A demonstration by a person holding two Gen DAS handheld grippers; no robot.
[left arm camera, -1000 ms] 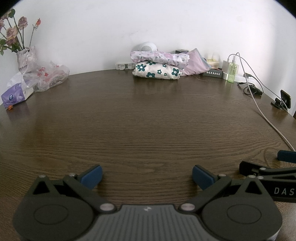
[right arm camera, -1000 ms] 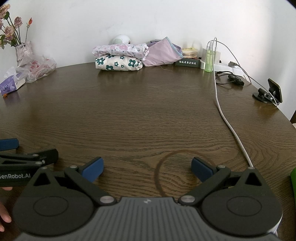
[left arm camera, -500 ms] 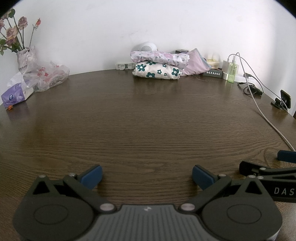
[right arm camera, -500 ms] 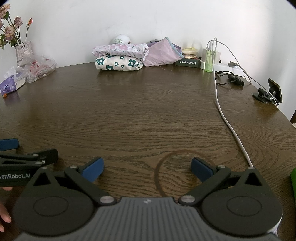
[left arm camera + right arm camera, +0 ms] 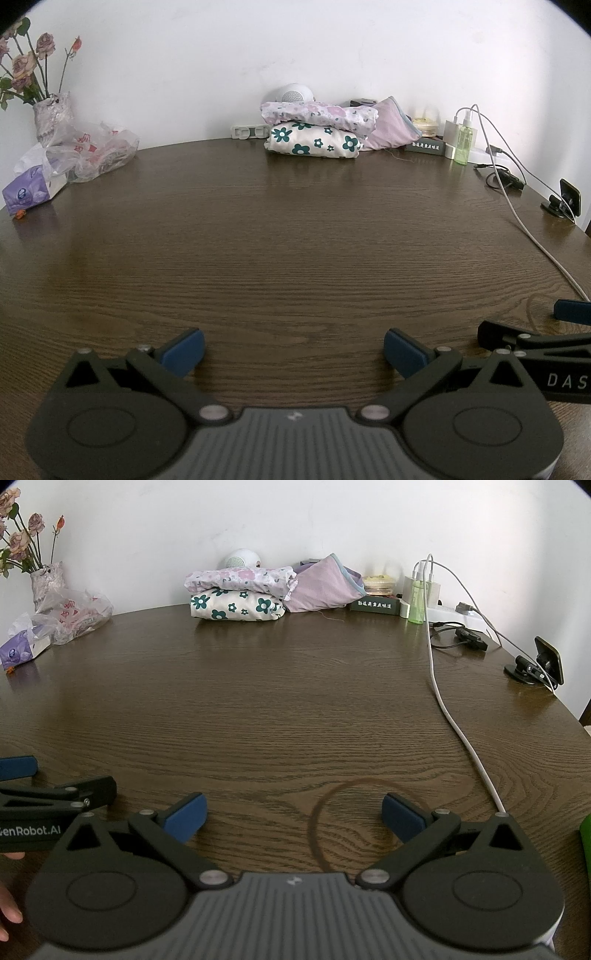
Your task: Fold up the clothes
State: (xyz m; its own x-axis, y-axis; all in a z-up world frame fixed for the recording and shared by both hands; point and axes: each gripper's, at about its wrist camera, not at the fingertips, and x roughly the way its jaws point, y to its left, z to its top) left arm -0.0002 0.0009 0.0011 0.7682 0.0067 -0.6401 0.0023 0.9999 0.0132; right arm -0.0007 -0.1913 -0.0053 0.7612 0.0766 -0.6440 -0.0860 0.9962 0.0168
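Two grippers, the left gripper (image 5: 293, 347) and right gripper (image 5: 293, 818), sit low over the counter (image 5: 295, 229), jaws spread and empty. Folded clothes (image 5: 314, 129) lie stacked at the far edge beside a pink garment (image 5: 321, 587), likely next; reaching it means clearing the cable (image 5: 454, 723). A plastic bag (image 5: 96, 151) holds unclear contents

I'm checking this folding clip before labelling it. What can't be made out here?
- Green object, right wrist view: cut off by the frame edge, unidentifiable.
- Round white device, left wrist view: lower part hidden behind the folded clothes.
- Purple garment: bunched, type unclear.
- Dark box: lettering too small to read.
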